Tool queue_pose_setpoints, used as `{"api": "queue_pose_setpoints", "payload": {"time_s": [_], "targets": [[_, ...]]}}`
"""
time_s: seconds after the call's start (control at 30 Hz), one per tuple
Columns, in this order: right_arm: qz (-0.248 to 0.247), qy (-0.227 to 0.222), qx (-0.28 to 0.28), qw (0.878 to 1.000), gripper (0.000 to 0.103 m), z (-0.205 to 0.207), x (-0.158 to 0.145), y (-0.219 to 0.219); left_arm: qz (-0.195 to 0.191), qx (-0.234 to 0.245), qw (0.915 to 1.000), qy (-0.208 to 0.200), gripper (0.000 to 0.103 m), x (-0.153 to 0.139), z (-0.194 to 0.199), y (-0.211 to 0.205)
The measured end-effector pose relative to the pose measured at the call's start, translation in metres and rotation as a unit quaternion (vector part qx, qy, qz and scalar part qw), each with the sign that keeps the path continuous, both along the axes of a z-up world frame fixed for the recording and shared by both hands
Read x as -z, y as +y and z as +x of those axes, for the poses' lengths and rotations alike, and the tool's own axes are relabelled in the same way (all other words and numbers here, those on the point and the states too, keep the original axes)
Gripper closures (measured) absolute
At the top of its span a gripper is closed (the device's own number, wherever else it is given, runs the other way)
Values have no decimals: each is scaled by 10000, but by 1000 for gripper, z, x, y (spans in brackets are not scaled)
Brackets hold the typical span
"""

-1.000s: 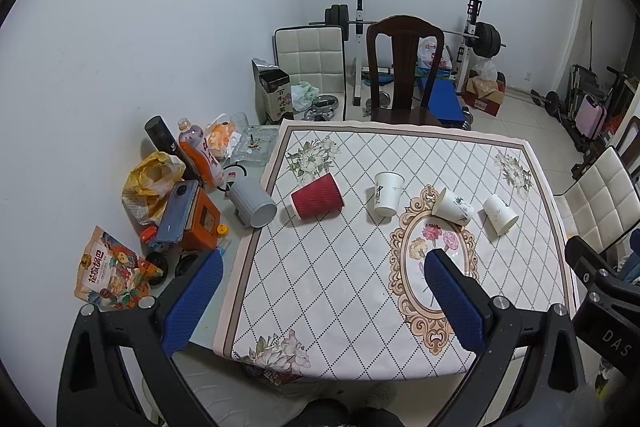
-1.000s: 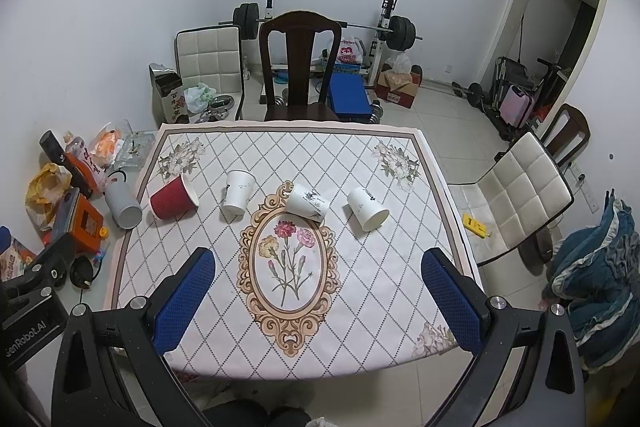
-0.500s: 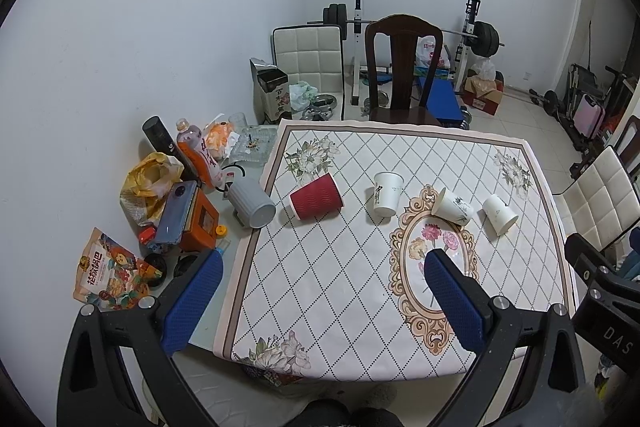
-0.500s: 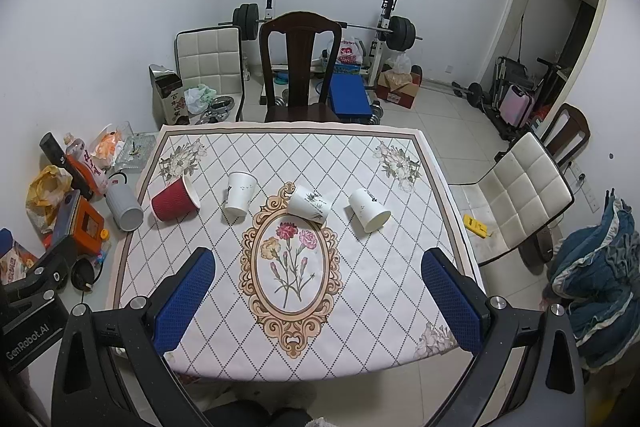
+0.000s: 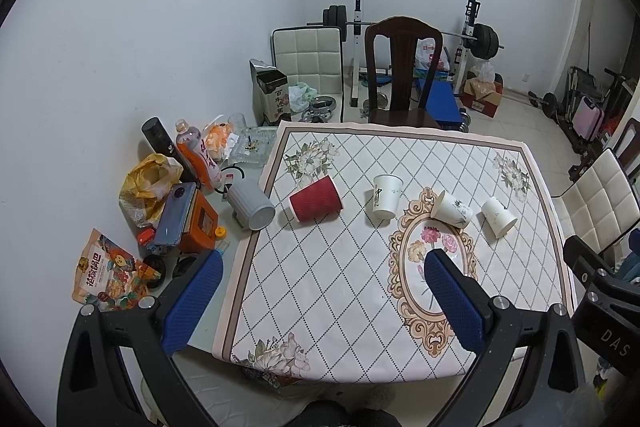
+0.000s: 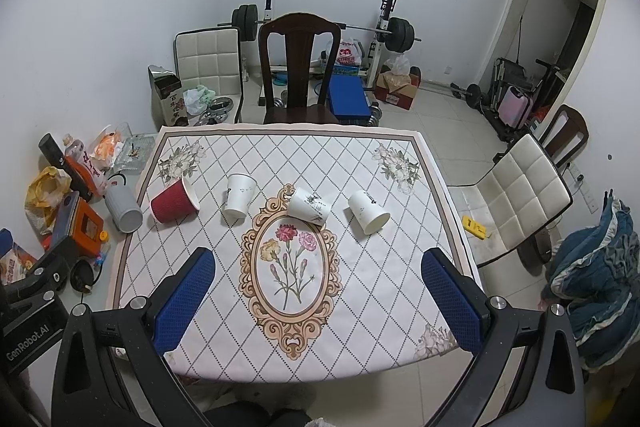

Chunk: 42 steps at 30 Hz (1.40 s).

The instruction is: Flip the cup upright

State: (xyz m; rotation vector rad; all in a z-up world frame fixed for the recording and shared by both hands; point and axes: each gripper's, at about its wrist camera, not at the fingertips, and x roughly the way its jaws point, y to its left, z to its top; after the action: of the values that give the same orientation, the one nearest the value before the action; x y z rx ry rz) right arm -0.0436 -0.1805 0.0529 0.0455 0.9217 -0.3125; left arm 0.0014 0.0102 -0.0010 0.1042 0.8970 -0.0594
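Several cups lie on their sides in a row across the patterned tablecloth (image 6: 360, 279): a red ribbed cup (image 5: 316, 199) (image 6: 174, 205), a white cup (image 5: 386, 197) (image 6: 239, 195), a white cup with a plant print (image 5: 452, 209) (image 6: 309, 206), and a plain white cup (image 5: 498, 217) (image 6: 368, 212). A grey ribbed cup (image 5: 251, 205) (image 6: 123, 207) lies off the cloth at the left. My left gripper (image 5: 320, 291) is open and empty, held high above the table's near left. My right gripper (image 6: 318, 291) is open and empty above the near edge.
Clutter sits left of the cloth: a bottle (image 5: 198, 155), an orange box (image 5: 198, 227), a yellow bag (image 5: 150, 183), a snack packet (image 5: 106, 271). A dark wooden chair (image 6: 298, 67) stands at the far side, a white chair (image 6: 520, 191) at the right.
Both views have shifted very slightly; the cups have not moved and both grippers stay open.
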Motion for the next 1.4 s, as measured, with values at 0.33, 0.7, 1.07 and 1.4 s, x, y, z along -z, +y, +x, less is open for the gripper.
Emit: {"api": "queue_pose_setpoints", "payload": {"time_s": [0.33,0.7,1.07,1.4], "targets": [[44,7,5,10000,0,-1,0,-2,-10,-4,10000,44,0,1,2,-2],[347,404,32,9986,0,14,52,-23,331,-310,9967,667,0,64,24,-7],[487,1600,-161,9858,0,79,185,-12,711,-423,9895,1181,0,148,79,9],[470,2418,-19,9692,0,167,280,10,1486,272,9759,1573,0,227,192,16]]}}
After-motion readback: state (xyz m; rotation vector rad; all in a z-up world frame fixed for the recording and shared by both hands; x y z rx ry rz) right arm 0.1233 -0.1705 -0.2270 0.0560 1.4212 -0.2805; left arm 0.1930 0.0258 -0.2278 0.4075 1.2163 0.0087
